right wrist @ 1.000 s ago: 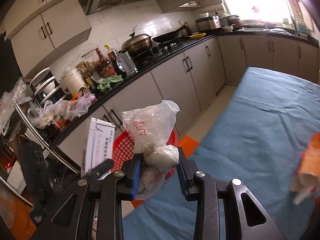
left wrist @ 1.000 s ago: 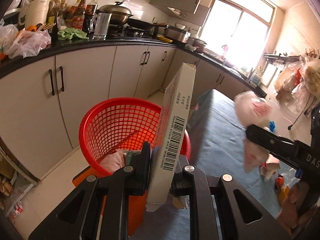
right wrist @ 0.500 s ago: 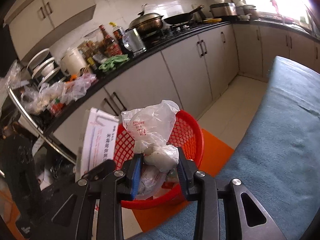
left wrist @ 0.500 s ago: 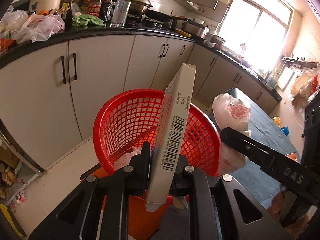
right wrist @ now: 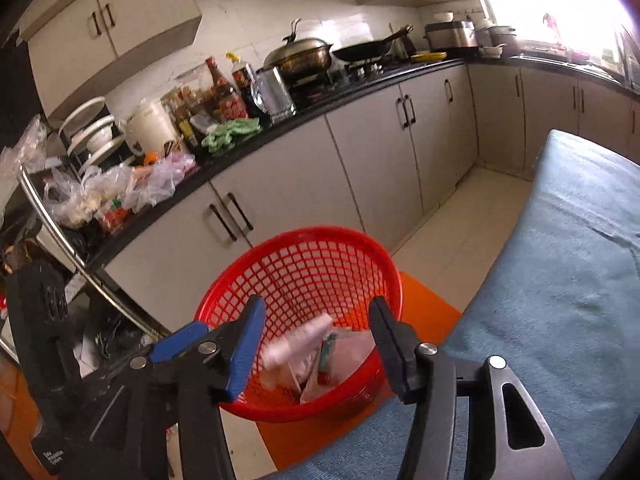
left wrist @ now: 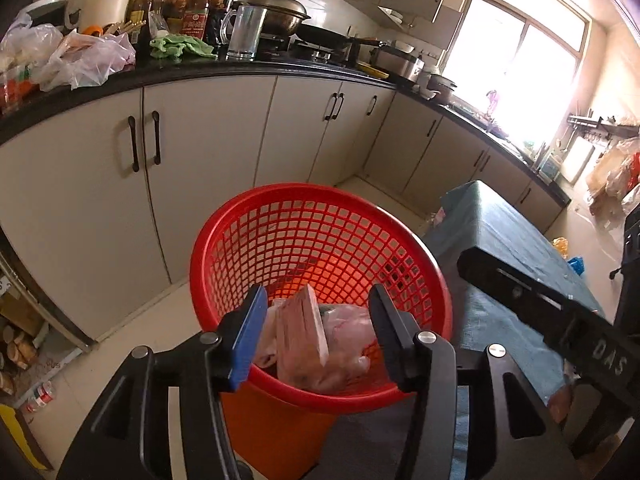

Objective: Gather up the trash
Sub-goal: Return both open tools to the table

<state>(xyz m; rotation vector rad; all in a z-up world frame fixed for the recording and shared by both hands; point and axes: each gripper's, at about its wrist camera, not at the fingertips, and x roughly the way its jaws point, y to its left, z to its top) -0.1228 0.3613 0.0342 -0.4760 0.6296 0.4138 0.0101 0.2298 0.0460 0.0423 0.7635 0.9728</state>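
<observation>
Trash is what I am gathering, and right now it sits inside the red mesh basket [left wrist: 320, 264], directly below both of my tools. My left gripper [left wrist: 316, 334] hangs over the near rim with its jaws opening and nothing pressed between the pads; the flat carton [left wrist: 304, 330] seen through the gap stands on edge among the rubbish, clear of both pads, so I judge it dropped rather than held. I keep the tool tilted downward over the basket so that anything let go falls inside and not on the floor.

My right gripper [right wrist: 318, 340] does the same job from the other side: its jaws are opening too, empty, with a crumpled plastic bag [right wrist: 352, 346] and a blurred pale packet [right wrist: 298, 340] lying in the basket beneath them. In the left wrist view the right tool's black body [left wrist: 540, 312] crosses at four o'clock, so the two tools crowd one opening and I must mind a collision.

Outward, the basket rests on an orange stool or mat [right wrist: 424, 312] on the floor, pushed just beside the blue-covered table [right wrist: 560, 280] at three o'clock, presumably so trash can be carried off the table in a short reach. At twelve o'clock run the cabinet doors [left wrist: 208, 168] under a cluttered black counter [left wrist: 180, 70].
</observation>
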